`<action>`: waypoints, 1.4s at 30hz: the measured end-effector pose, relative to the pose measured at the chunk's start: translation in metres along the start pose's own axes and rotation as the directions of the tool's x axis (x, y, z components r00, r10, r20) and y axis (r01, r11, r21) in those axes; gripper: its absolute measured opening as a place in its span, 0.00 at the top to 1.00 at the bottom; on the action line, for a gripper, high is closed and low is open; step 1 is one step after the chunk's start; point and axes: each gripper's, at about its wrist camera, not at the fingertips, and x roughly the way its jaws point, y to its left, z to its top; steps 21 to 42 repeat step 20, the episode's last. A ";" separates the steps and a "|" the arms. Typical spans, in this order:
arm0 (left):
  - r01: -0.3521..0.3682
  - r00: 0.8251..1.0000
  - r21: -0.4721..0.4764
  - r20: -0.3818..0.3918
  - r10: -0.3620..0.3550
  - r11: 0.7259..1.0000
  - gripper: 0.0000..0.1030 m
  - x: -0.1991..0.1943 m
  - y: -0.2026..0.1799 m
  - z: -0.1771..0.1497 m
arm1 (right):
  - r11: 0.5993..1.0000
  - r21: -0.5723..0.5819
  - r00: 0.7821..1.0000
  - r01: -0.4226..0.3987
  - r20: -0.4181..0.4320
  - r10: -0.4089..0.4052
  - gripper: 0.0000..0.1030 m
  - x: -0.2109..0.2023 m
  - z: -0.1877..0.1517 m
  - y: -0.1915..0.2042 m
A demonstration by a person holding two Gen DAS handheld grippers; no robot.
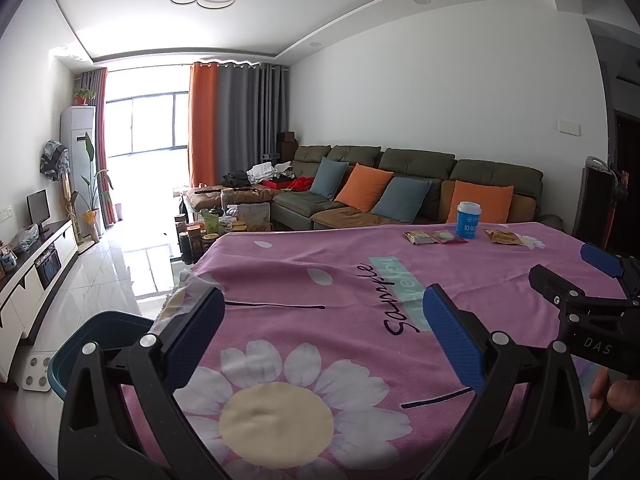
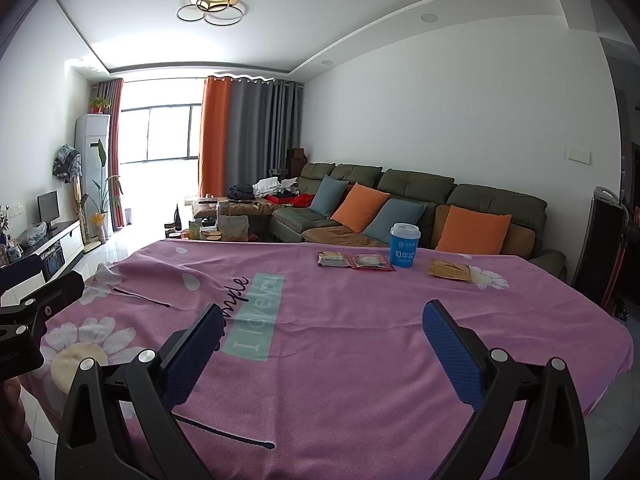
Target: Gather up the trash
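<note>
Both tongs gape empty, left gripper [image 1: 324, 320] and right gripper [image 2: 322, 334] above the pink cloth [image 2: 360, 320], wrappers [image 2: 354, 261] far across.

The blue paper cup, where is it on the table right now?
The blue paper cup stands upright at the table's far edge, right of centre, between the red wrapper and the yellow wrapper.

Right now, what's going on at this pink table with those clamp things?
A person is holding a hand-held gripper in each hand over the pink flowered tablecloth, about to clear rubbish. The left hand-held gripper and right hand-held gripper are both open and empty. At the far side sit a blue paper cup, two snack wrappers beside it and a yellow wrapper, all untouched. A teal bin waits by the table's left edge.
</note>
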 end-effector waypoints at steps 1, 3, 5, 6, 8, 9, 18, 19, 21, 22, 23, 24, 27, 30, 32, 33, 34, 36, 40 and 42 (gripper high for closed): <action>0.002 1.000 -0.006 0.003 -0.002 1.000 0.05 0.000 0.001 0.000 | 1.000 0.001 1.000 0.000 -0.001 0.000 0.07 0.000 0.000 0.000; 0.004 1.000 -0.007 0.005 -0.004 1.000 0.05 0.000 0.000 0.000 | 1.000 0.001 1.000 0.001 -0.001 -0.001 0.07 0.000 -0.001 0.001; 0.002 1.000 -0.008 0.012 -0.002 1.000 0.05 -0.001 0.000 0.001 | 1.000 0.002 1.000 0.001 -0.003 -0.001 0.07 0.000 0.000 0.001; 0.005 1.000 -0.006 0.015 -0.005 1.000 0.05 -0.001 -0.001 0.001 | 1.000 0.000 1.000 0.001 -0.005 -0.001 0.07 0.001 0.000 0.001; -0.001 1.000 0.002 0.018 0.001 1.000 0.05 -0.001 -0.002 0.000 | 1.000 0.001 1.000 0.001 -0.004 -0.001 0.07 0.000 -0.001 0.001; 0.002 1.000 0.002 0.016 -0.002 1.000 0.05 -0.001 -0.002 0.000 | 1.000 0.001 1.000 0.001 -0.005 -0.001 0.07 0.001 0.000 0.001; -0.001 1.000 0.014 -0.005 0.001 1.000 0.05 0.006 -0.001 0.000 | 1.000 0.002 1.000 0.012 0.002 -0.012 0.07 0.001 0.002 -0.002; -0.003 1.000 0.016 -0.009 0.003 1.000 0.05 0.007 0.000 0.000 | 1.000 0.003 1.000 0.015 0.006 -0.015 0.07 0.001 0.003 -0.003; -0.008 1.000 0.017 -0.008 0.008 1.000 0.05 0.007 -0.001 0.000 | 1.000 0.002 1.000 0.019 0.006 -0.019 0.07 0.002 0.003 -0.004; -0.008 1.000 0.017 -0.008 0.008 1.000 0.05 0.007 -0.001 0.000 | 1.000 0.002 1.000 0.019 0.006 -0.019 0.07 0.002 0.003 -0.004; -0.008 1.000 0.017 -0.008 0.008 1.000 0.05 0.007 -0.001 0.000 | 1.000 0.002 1.000 0.019 0.006 -0.019 0.07 0.002 0.003 -0.004; -0.008 1.000 0.017 -0.008 0.008 1.000 0.05 0.007 -0.001 0.000 | 1.000 0.002 1.000 0.019 0.006 -0.019 0.07 0.002 0.003 -0.004; -0.008 1.000 0.017 -0.008 0.008 1.000 0.05 0.007 -0.001 0.000 | 1.000 0.002 1.000 0.019 0.006 -0.019 0.07 0.002 0.003 -0.004; -0.008 1.000 0.017 -0.008 0.008 1.000 0.05 0.007 -0.001 0.000 | 1.000 0.002 1.000 0.019 0.006 -0.019 0.07 0.002 0.003 -0.004; -0.008 1.000 0.017 -0.008 0.008 1.000 0.05 0.007 -0.001 0.000 | 1.000 0.002 1.000 0.019 0.006 -0.019 0.07 0.002 0.003 -0.004; -0.008 1.000 0.017 -0.008 0.008 1.000 0.05 0.007 -0.001 0.000 | 1.000 0.002 1.000 0.019 0.006 -0.019 0.07 0.002 0.003 -0.004; -0.008 1.000 0.017 -0.008 0.008 1.000 0.05 0.007 -0.001 0.000 | 1.000 0.002 1.000 0.019 0.006 -0.019 0.07 0.002 0.003 -0.004; -0.008 1.000 0.017 -0.008 0.008 1.000 0.05 0.007 -0.001 0.000 | 1.000 0.002 1.000 0.019 0.006 -0.019 0.07 0.002 0.003 -0.004; -0.008 1.000 0.017 -0.008 0.008 1.000 0.05 0.007 -0.001 0.000 | 1.000 0.002 1.000 0.019 0.006 -0.019 0.07 0.002 0.003 -0.004; -0.008 1.000 0.017 -0.008 0.008 1.000 0.05 0.007 -0.001 0.000 | 1.000 0.002 1.000 0.019 0.006 -0.019 0.07 0.002 0.003 -0.004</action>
